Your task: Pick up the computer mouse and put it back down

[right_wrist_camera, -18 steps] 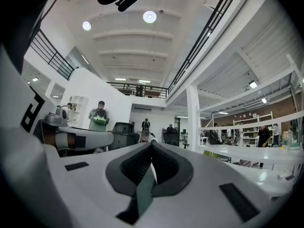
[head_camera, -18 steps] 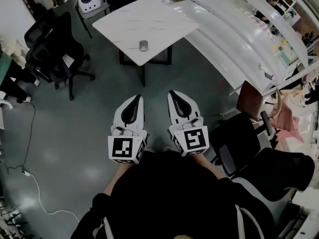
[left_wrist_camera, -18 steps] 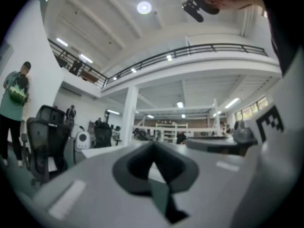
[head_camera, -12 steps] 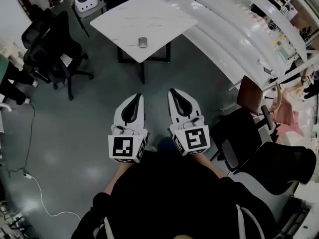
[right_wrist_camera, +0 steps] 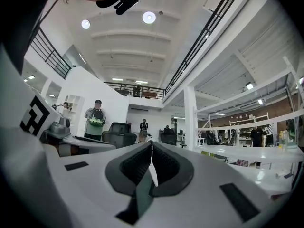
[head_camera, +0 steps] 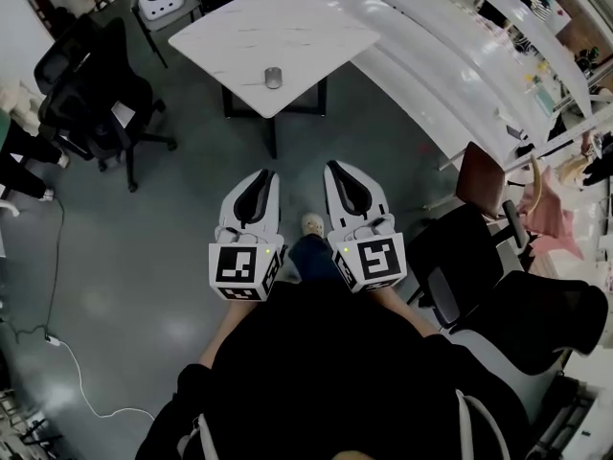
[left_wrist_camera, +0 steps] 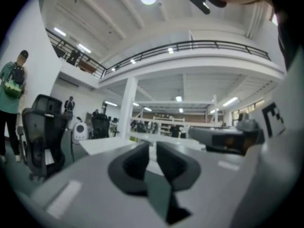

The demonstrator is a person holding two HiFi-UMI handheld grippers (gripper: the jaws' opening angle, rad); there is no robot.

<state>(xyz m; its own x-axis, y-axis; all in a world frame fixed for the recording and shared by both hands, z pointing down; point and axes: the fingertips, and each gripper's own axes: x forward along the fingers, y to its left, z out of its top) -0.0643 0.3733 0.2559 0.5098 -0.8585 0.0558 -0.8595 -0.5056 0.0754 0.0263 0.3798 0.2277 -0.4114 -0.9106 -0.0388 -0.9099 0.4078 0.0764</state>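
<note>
The white marble table (head_camera: 287,27) sits slightly higher in the head view than it did half a second ago. A pale shoe (head_camera: 312,224) now shows on the floor between the two grippers, where none showed before. I read this as the person stepping toward the table, so the task is at its approach and the pick has not begun.

The left gripper (head_camera: 262,173) and the right gripper (head_camera: 336,166) are held level and side by side in front of the body, posed as before and well short of the table. In the left gripper view the jaws are drawn almost together, leaving a thin slit with nothing in it. In the right gripper view the jaws are pressed together and empty.

The computer mouse (head_camera: 273,77) lies untouched on the tabletop, close to the corner that points toward the person. Whichever gripper takes it will probably have to spread its jaws first.
</note>
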